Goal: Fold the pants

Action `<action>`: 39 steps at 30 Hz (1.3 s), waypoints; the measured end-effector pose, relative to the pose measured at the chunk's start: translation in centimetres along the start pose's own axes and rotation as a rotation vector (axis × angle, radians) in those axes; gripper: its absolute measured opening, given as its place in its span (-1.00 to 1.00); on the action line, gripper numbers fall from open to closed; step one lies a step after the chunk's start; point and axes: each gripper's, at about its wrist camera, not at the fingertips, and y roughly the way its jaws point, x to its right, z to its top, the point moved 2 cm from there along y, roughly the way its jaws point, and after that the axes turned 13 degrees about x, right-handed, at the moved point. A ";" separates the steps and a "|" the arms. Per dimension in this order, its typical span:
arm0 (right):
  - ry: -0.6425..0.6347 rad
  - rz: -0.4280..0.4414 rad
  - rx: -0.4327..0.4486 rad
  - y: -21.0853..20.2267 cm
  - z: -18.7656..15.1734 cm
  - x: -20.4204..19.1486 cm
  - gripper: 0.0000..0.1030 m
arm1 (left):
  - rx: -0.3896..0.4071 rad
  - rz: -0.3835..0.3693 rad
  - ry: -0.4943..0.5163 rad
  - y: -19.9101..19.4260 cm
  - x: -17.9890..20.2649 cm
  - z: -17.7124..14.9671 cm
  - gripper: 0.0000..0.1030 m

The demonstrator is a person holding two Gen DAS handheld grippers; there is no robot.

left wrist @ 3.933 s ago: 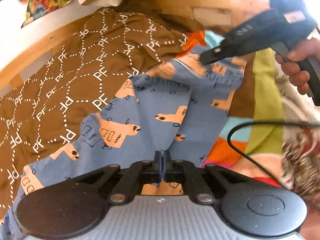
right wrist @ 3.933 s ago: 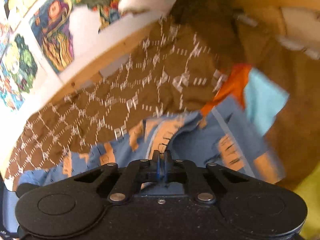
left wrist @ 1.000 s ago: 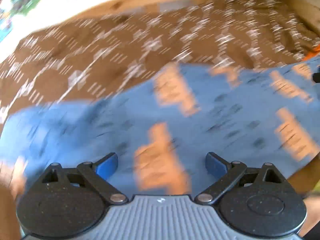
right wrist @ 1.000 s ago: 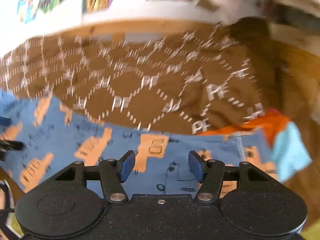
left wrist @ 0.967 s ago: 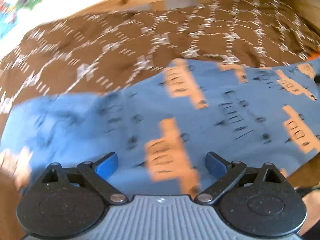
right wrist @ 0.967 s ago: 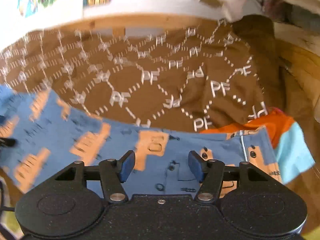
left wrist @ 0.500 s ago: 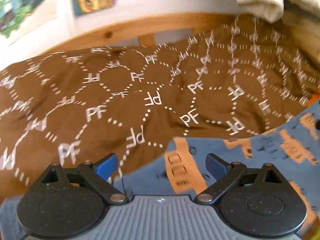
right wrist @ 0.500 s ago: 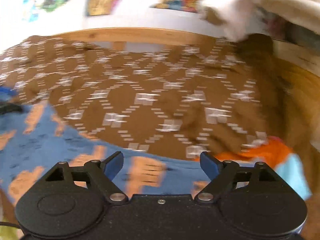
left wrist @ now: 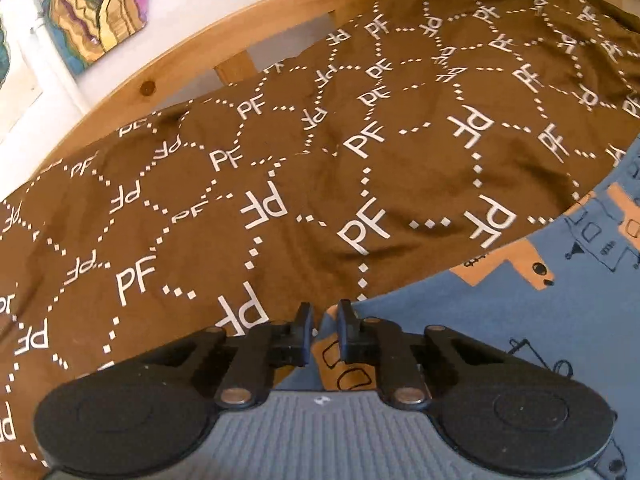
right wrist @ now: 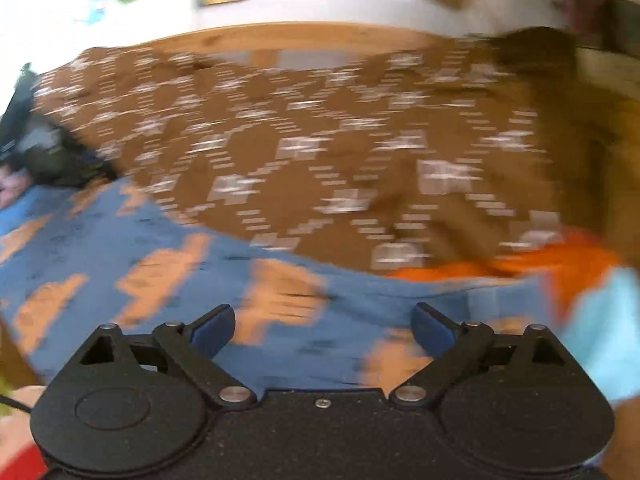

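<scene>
The pants (left wrist: 532,320) are blue with orange truck prints and lie flat on a brown bedspread (left wrist: 280,168) printed with white PF letters. In the left wrist view my left gripper (left wrist: 322,320) is nearly shut, its jaws closed to a narrow gap on the pants' left corner edge. In the right wrist view, which is blurred, the pants (right wrist: 160,280) stretch across the lower frame. My right gripper (right wrist: 324,324) is open and empty just above them. The left gripper (right wrist: 48,148) shows at the far left of that view.
A wooden bed frame (left wrist: 208,44) runs along the far edge, with a white wall and colourful pictures (left wrist: 96,4) behind. Orange (right wrist: 560,264) and light blue (right wrist: 608,320) patches of a blanket lie to the right of the pants.
My left gripper has moved to the pants' left corner and its jaws have closed from wide open to almost shut. My right gripper has opened wider and drawn back.
</scene>
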 end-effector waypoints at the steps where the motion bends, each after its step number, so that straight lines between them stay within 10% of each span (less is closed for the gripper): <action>1: 0.014 -0.009 0.001 -0.2 0.1 1.0 0.62 | -0.004 0.004 -0.022 0.1 -0.1 0.1 -0.66; 4: 0.052 0.012 0.009 -1.1 0.5 2.6 0.51 | -0.024 0.015 -0.107 0.1 -1.1 0.6 -0.36; 10: 0.155 -0.001 0.135 -6.4 1.9 1.0 0.96 | 0.063 -0.013 -0.188 -4.0 0.0 2.4 0.20; 19: 0.341 -0.018 0.087 -10.2 -1.9 0.4 0.95 | 0.204 -0.480 -0.105 -6.5 14.7 5.0 0.47; 25: 0.392 -0.086 0.102 -12.1 -3.3 3.0 0.86 | 0.203 -0.434 0.003 -3.5 18.6 5.2 0.94; 31: 0.425 -0.147 0.120 -13.7 -3.8 3.8 0.93 | 0.152 -0.451 -0.149 -1.7 16.3 8.2 0.76; 39: 0.624 -0.155 0.122 -13.1 -4.5 4.2 0.89 | 0.257 -0.707 -0.070 -0.8 21.3 15.1 0.76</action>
